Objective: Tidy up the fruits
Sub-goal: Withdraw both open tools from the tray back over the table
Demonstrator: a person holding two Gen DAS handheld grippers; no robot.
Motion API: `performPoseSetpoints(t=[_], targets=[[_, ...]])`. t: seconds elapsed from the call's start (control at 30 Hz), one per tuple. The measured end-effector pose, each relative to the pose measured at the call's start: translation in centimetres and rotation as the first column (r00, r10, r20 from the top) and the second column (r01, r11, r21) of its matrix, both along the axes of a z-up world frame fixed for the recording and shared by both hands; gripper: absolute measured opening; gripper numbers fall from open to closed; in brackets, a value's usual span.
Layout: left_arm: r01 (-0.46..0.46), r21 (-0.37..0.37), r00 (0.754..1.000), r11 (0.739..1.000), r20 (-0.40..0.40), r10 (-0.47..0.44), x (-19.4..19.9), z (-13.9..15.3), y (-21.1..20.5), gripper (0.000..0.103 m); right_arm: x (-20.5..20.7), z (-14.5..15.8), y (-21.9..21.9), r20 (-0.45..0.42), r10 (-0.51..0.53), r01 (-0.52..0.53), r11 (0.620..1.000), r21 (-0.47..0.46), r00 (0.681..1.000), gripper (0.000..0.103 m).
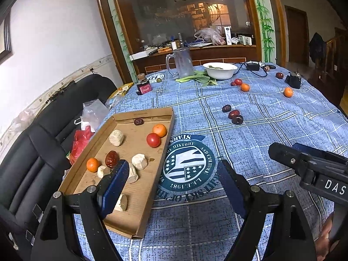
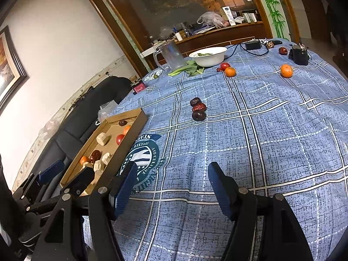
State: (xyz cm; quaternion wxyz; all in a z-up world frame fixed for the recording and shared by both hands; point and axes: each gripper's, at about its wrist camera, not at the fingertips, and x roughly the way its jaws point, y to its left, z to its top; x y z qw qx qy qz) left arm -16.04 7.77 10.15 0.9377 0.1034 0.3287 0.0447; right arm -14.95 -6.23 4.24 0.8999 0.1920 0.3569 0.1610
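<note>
1. Left wrist view: my left gripper hangs nearest the lens, jaws wide apart with nothing between them, its left finger over the cardboard tray and its right over the round emblem on the blue checked tablecloth.
2. In the tray lie two oranges, a tomato, two red dates and several pale chunks.
3. Out on the cloth, three dates cluster mid-table; farther back sit a tomato beside an orange, and a lone orange.
4. My right gripper enters at the right edge.
5. Right wrist view: my right gripper hovers over bare cloth, jaws wide, holding nothing.
6. The tray sits to the left, the three dates ahead, the far oranges near a white bowl and a clear jug.
</note>
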Motion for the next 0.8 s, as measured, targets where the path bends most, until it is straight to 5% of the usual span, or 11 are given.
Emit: performPoseSetpoints(t=[0.8], targets=[[0.036,-0.051,0.995,0.998,-0.096,-0.041,2.5,-2.5,-0.2,0.082,1.6,-2.0,-0.8,-0.066,-0.013,0.012,1.0,-0.015,0.998,0.073]])
